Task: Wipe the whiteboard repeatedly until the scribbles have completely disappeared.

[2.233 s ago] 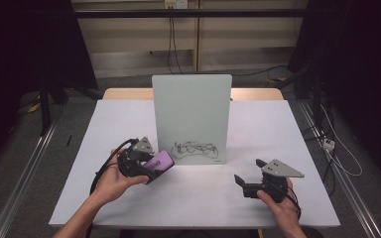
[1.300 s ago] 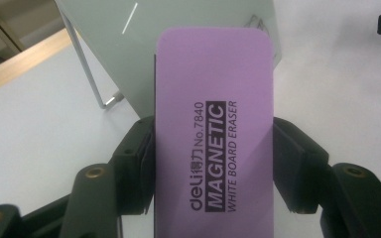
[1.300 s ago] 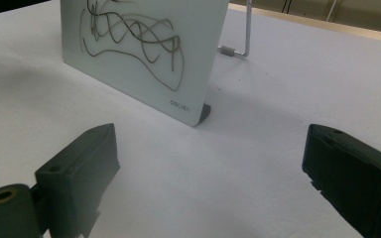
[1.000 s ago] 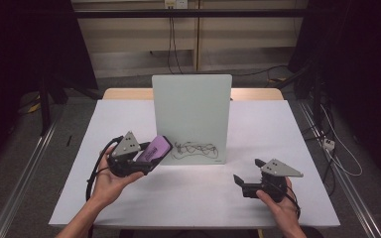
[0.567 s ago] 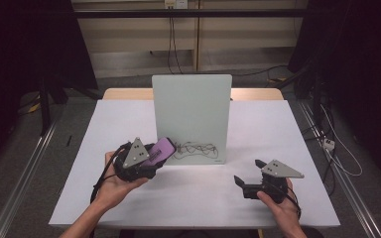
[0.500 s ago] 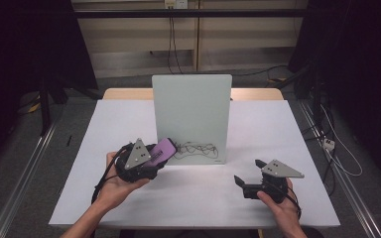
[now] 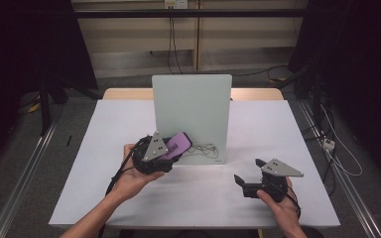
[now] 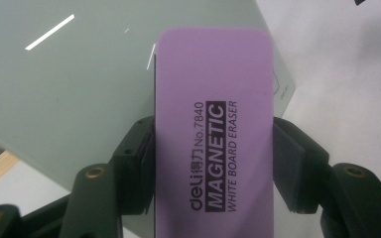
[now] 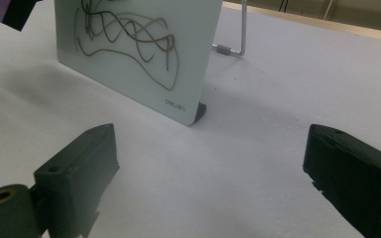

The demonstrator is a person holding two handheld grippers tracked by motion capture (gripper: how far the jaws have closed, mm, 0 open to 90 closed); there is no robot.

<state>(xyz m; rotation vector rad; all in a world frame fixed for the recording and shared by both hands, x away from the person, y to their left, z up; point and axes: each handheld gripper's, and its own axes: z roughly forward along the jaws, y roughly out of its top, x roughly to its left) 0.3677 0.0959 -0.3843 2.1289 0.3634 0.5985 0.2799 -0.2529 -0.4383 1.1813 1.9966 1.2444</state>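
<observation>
In the high view, the left gripper (image 7: 171,151) is pinching a purple whiteboard eraser (image 7: 177,145) and holding it against the lower left of the upright whiteboard (image 7: 192,106), just beside the black scribble (image 7: 206,148). The right gripper (image 7: 245,179) is resting on the white table (image 7: 278,134), well apart from the board.

In the left gripper view, 2 black jaws are clamping the magnetic eraser (image 8: 213,134) by its long sides, its far end lying over the board (image 8: 69,84).

In the right gripper view, the jaws are standing wide apart with bare table (image 9: 218,173) between them, facing the scribble (image 9: 124,29) on the board.
</observation>
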